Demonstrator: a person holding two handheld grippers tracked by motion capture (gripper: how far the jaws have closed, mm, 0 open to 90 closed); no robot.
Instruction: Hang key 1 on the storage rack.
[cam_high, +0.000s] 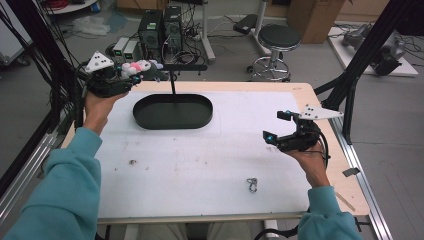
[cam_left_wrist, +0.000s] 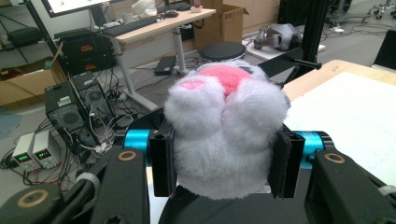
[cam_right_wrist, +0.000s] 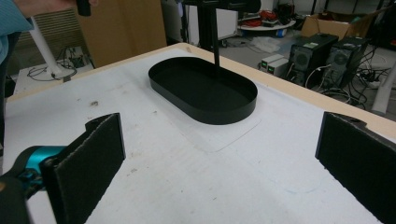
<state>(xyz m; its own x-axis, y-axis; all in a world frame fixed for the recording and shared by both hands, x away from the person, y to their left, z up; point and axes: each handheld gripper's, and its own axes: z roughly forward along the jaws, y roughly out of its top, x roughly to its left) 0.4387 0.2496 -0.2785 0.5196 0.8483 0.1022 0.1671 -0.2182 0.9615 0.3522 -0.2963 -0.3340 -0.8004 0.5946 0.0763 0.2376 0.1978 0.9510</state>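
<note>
Near edge of the white surface (cam_high: 200, 170) — a small metal clip (cam_high: 252, 185) lies alone, well apart from both hands. Right gripper (cam_high: 281, 131) held above the right side, its fingers (cam_right_wrist: 91, 163) spread wide, nothing between them. Mid-surface, toward the far edge: black oval tray (cam_high: 172, 111), a thin black post (cam_high: 173, 82) rising from it. Far left corner — left gripper (cam_high: 131, 76) raised off the surface, fingers (cam_left_wrist: 163, 158) clamped on either side of a white plush toy (cam_left_wrist: 226, 135) with pink patches, held beside the tray.
</note>
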